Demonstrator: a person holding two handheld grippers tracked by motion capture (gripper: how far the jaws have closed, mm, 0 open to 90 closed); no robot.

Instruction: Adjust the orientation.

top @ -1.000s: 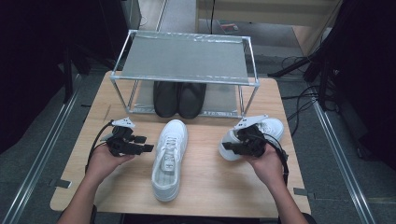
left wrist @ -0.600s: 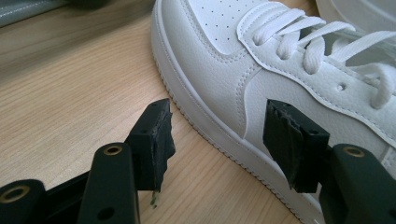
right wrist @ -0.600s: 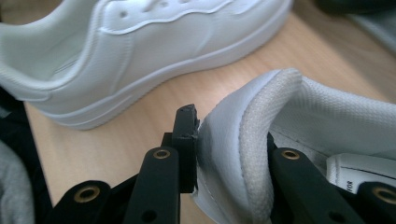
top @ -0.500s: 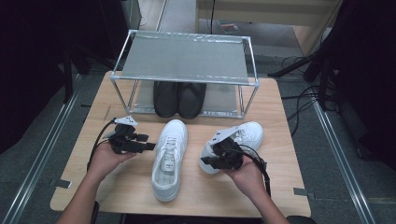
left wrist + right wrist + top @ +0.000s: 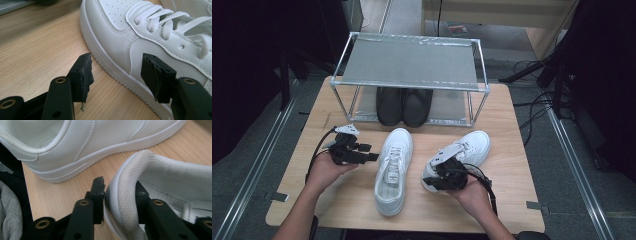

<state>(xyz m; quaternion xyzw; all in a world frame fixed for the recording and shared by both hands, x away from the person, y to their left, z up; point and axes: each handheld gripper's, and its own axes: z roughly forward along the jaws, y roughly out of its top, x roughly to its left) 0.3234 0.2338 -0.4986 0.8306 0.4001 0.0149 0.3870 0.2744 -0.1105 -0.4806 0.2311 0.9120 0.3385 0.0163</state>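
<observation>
I see a pair of black shoes (image 5: 404,106) side by side under a metal-framed rack with a grey mesh shelf (image 5: 410,64), standing at the far end of a light wooden table (image 5: 517,165).

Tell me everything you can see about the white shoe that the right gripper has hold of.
The right white shoe is a low lace-up sneaker of smooth, leather-like material with a white sole and a padded mesh collar. It lies on the wooden table, toe angled toward the rack, beside its mate. The right gripper straddles its heel: one jaw outside against the back, the other inside the collar. The jaws have just been opening, so whether the grip is firm is unclear.
</observation>
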